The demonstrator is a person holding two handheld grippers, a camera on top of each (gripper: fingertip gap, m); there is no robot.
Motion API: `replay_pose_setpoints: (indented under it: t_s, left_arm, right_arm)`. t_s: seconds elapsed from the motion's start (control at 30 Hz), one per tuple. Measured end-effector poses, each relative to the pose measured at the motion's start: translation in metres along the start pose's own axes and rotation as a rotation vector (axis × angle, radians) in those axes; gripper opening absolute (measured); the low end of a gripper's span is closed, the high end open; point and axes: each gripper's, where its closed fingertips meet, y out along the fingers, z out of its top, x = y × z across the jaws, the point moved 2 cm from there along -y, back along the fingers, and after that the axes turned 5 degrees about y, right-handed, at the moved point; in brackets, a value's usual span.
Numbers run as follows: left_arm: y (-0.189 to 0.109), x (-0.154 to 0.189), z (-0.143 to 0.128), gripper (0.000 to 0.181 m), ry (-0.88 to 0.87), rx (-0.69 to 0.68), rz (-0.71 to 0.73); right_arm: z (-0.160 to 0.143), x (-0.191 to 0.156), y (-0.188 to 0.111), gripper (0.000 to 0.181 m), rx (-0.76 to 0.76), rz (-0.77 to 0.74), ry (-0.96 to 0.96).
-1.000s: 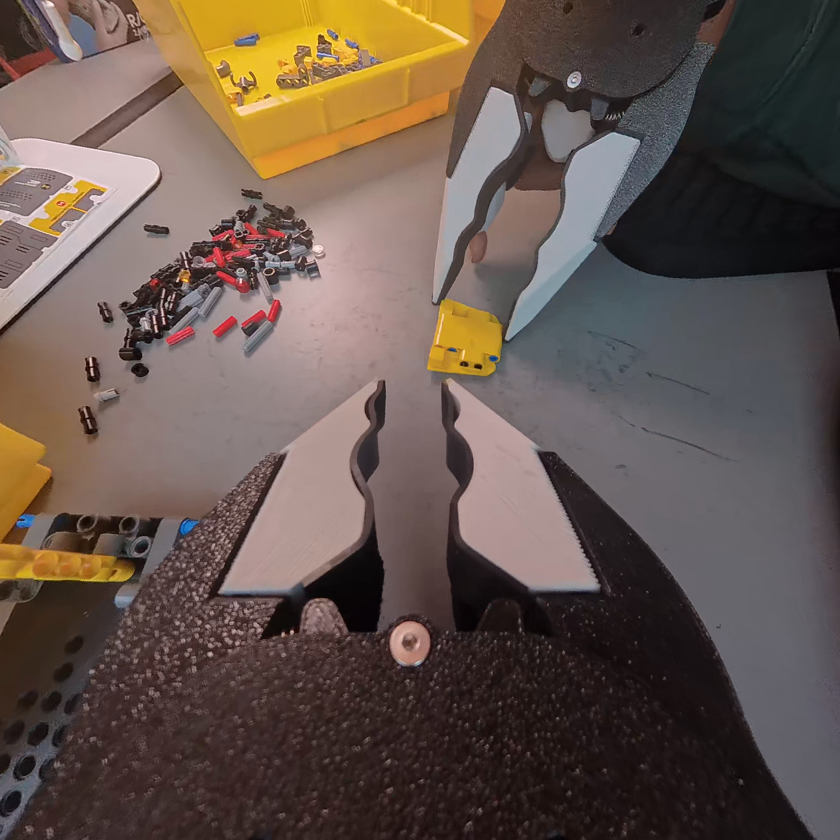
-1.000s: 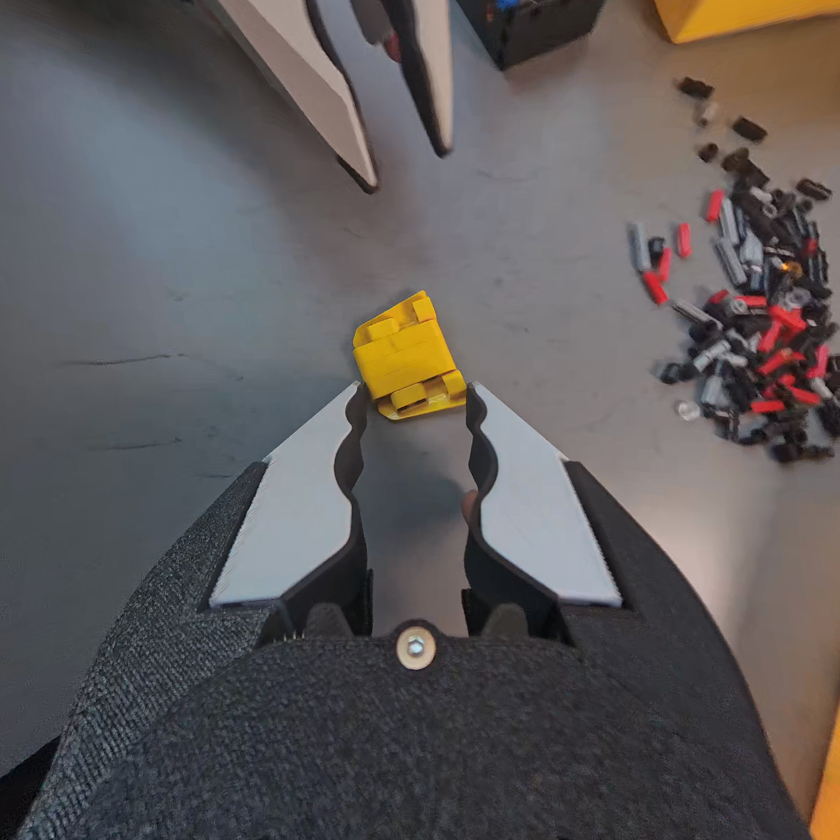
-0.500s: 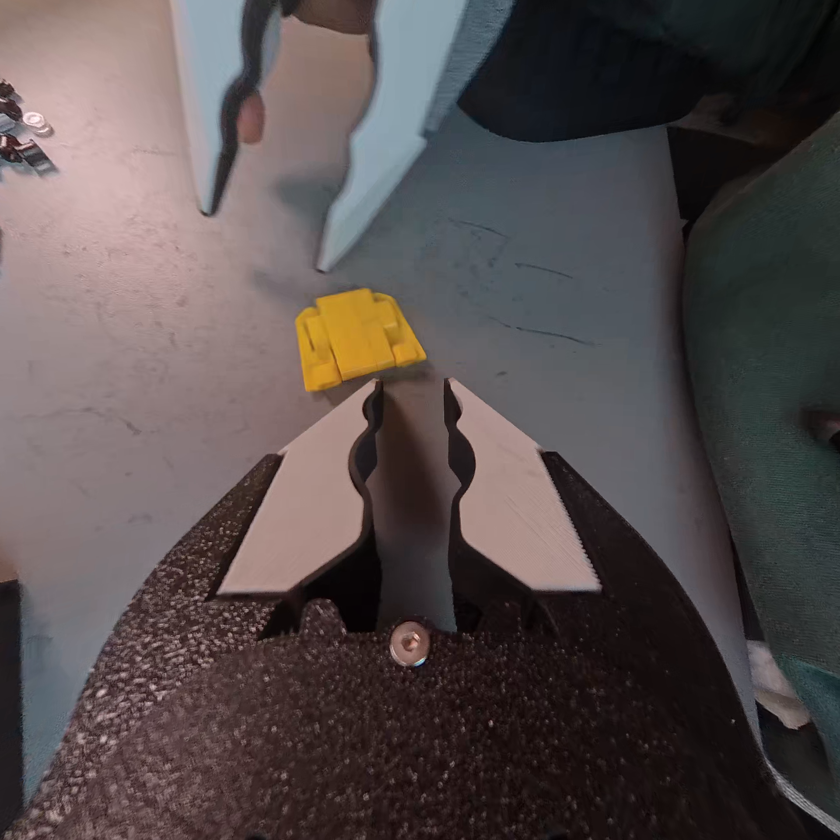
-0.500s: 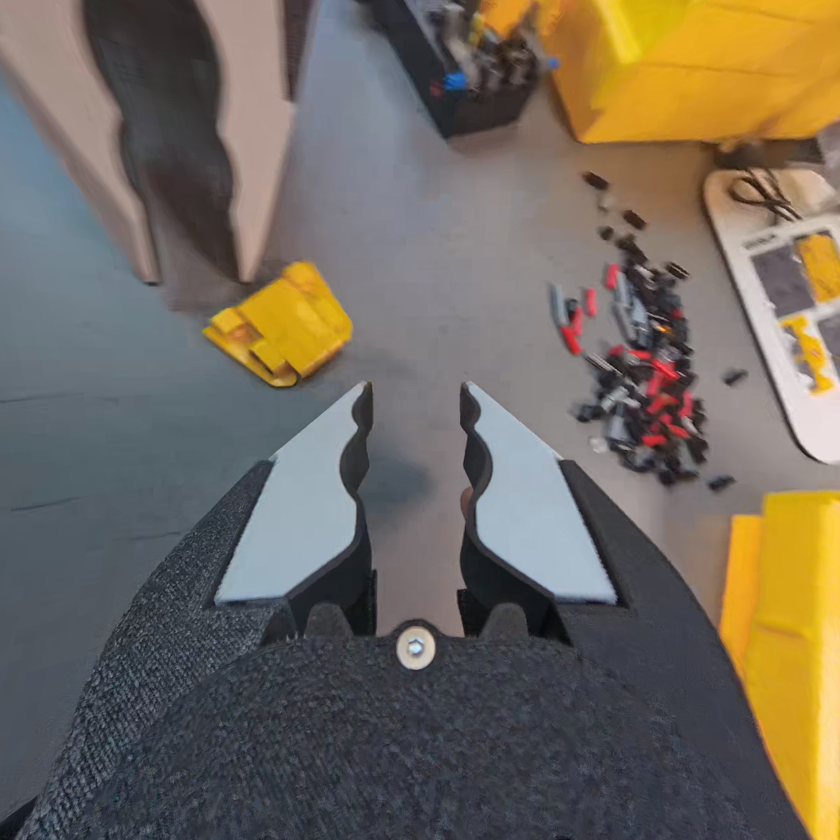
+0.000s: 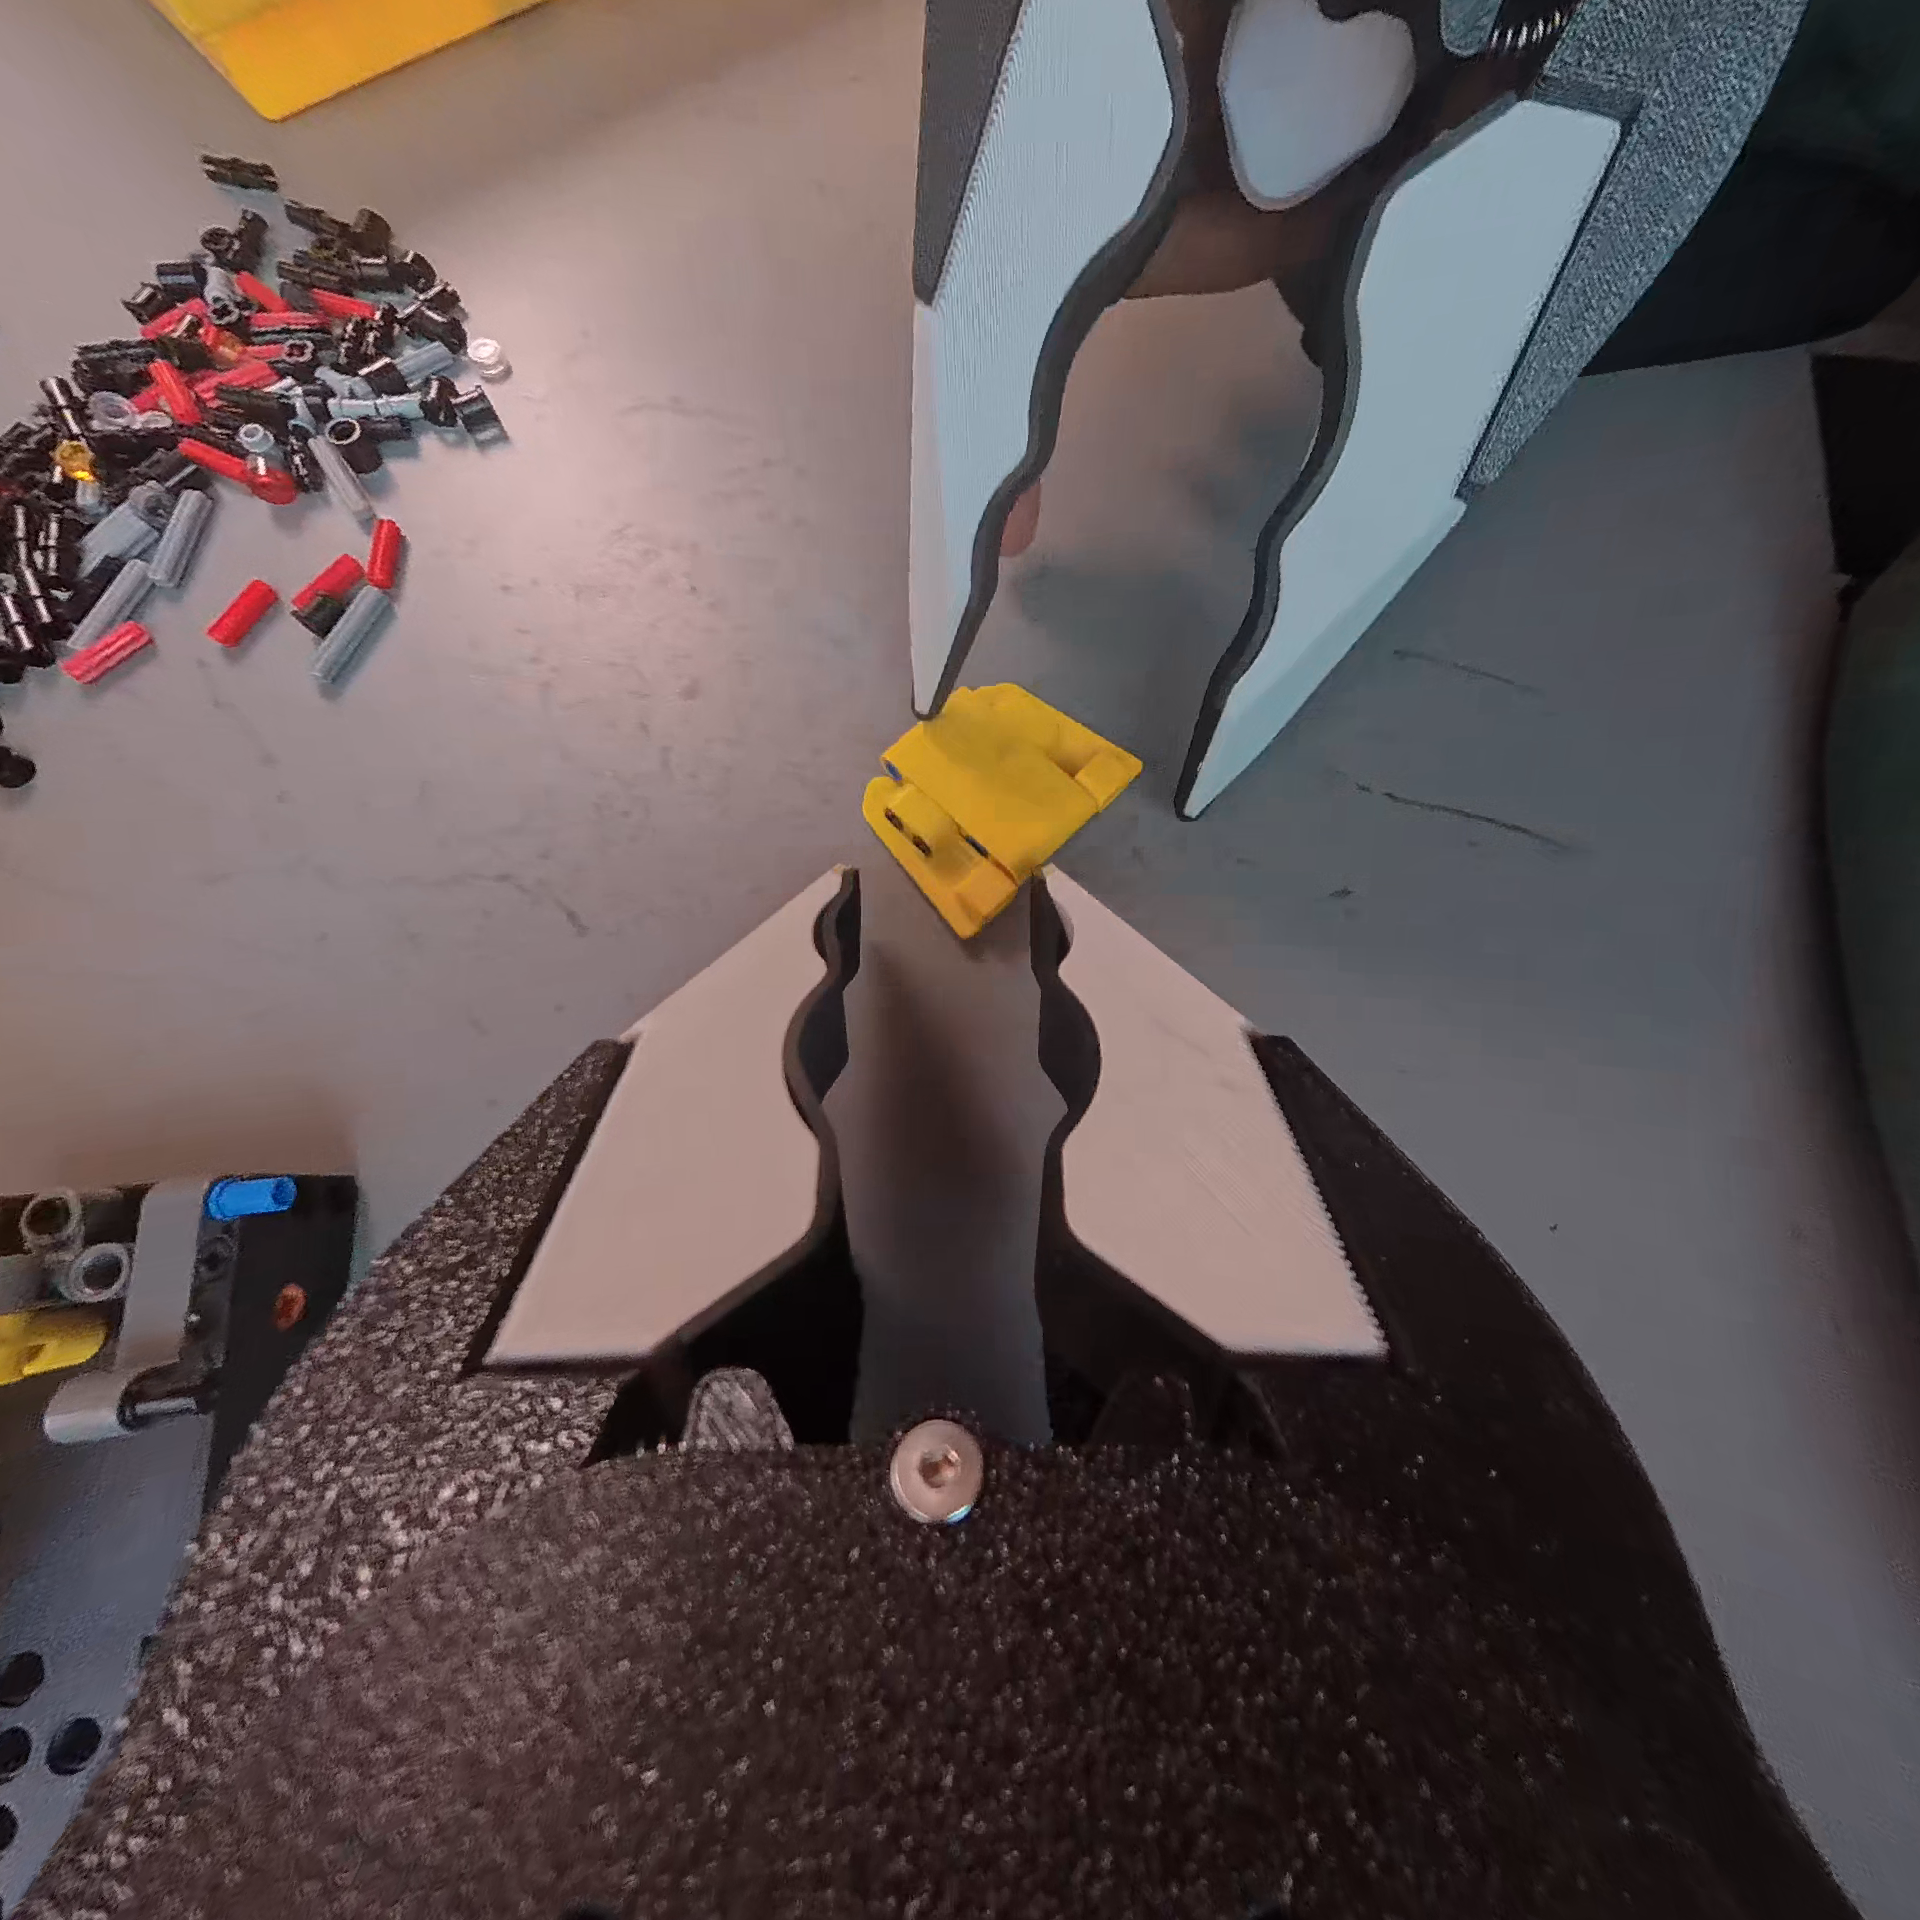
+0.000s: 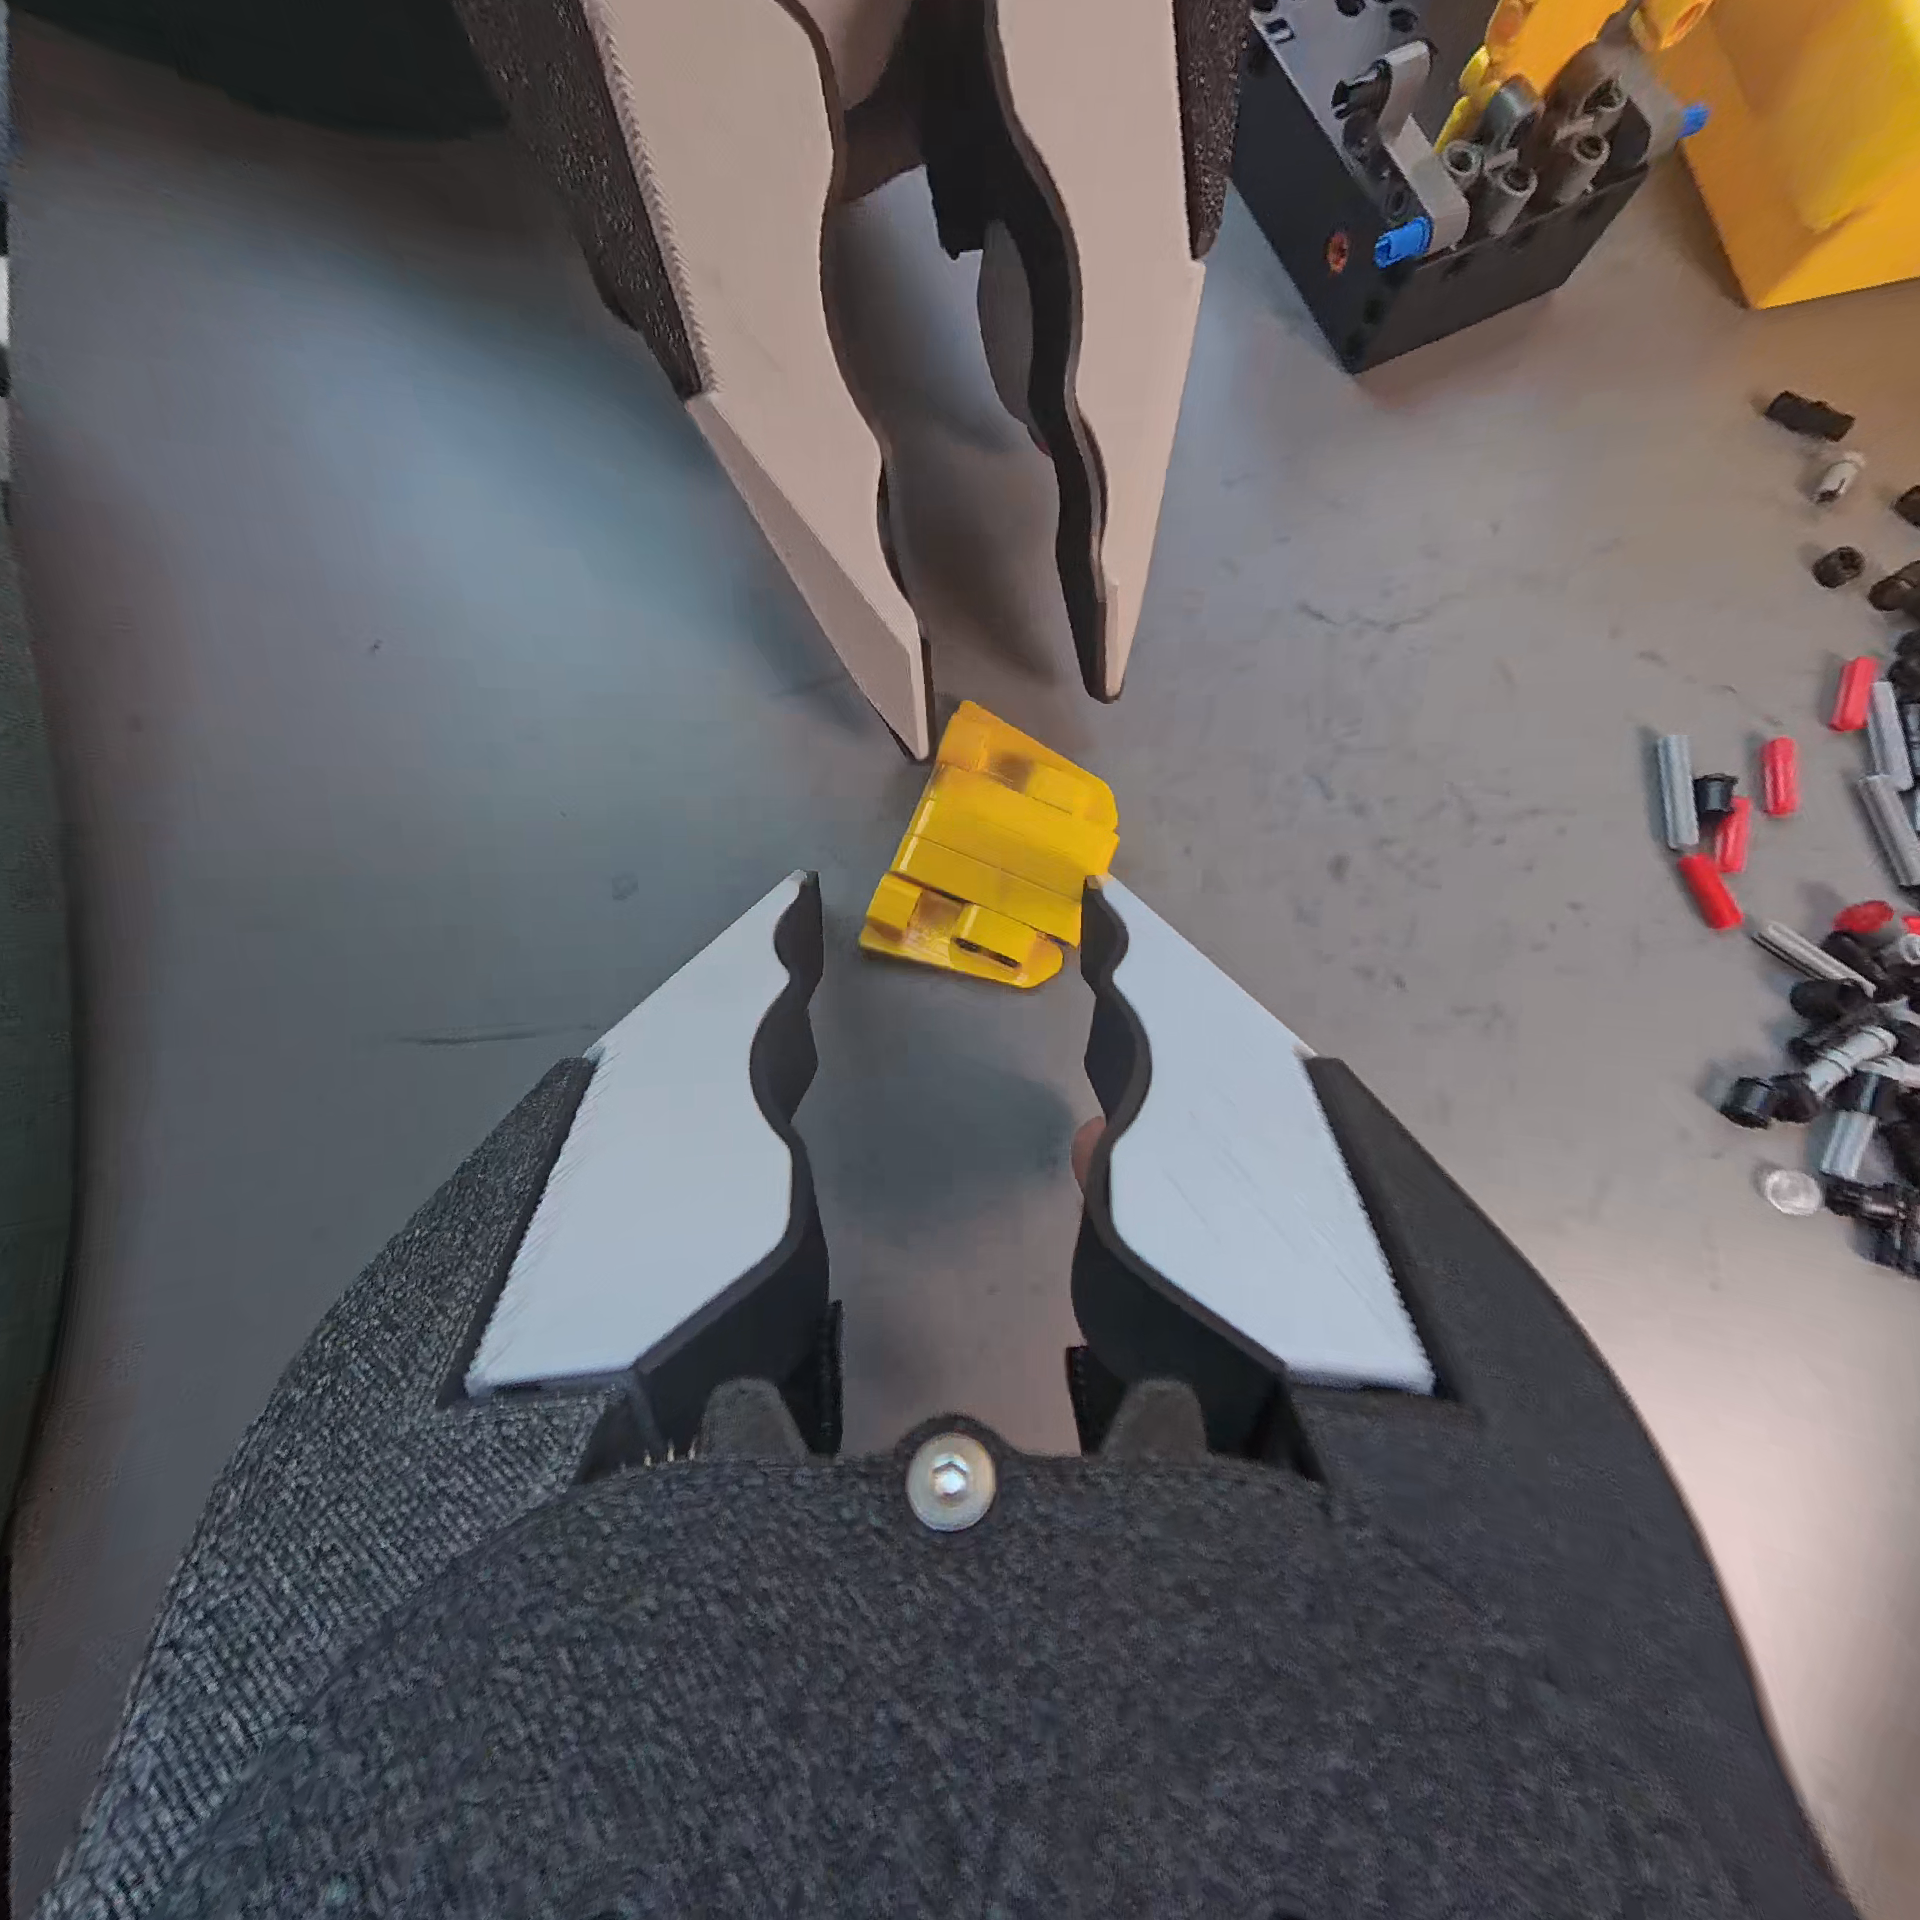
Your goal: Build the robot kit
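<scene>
Converging from opposite sides, the left gripper (image 5: 943, 883) and right gripper (image 6: 951, 883) now bracket a small yellow brick assembly (image 5: 992, 805) on the grey table (image 5: 623, 831), both with fingers apart and gripping nothing. Half a second ago the right gripper stood off to one side; it has since swung back, one fingertip touching or nearly touching the piece's edge. Beyond the fingers lie a scatter of small pins (image 5: 208, 416), a black block model (image 6: 1455, 187) and a yellow bin (image 6: 1808, 135).

The plastic piece (image 5: 992, 805) lies on the table (image 5: 623, 831) between both grippers, loose parts (image 5: 208, 416) well aside.
</scene>
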Motion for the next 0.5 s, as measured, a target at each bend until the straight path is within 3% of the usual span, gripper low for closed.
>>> replay_pose_setpoints:
  t_s: [0.23, 0.37, 0.5]
  left_arm:
    - [0.003, 0.011, -0.002, 0.058, 0.044, -0.023, -0.089]
    - [0.007, 0.005, -0.005, 0.056, 0.056, -0.053, -0.048]
    - [0.007, -0.004, -0.005, 0.049, 0.04, -0.059, 0.01]
  right_arm:
    - [0.009, -0.001, 0.006, 0.027, 0.007, 0.08, -0.261]
    - [0.016, 0.008, 0.013, 0.034, 0.01, 0.161, -0.333]
    - [0.021, 0.022, 0.015, 0.045, 0.065, 0.107, -0.301]
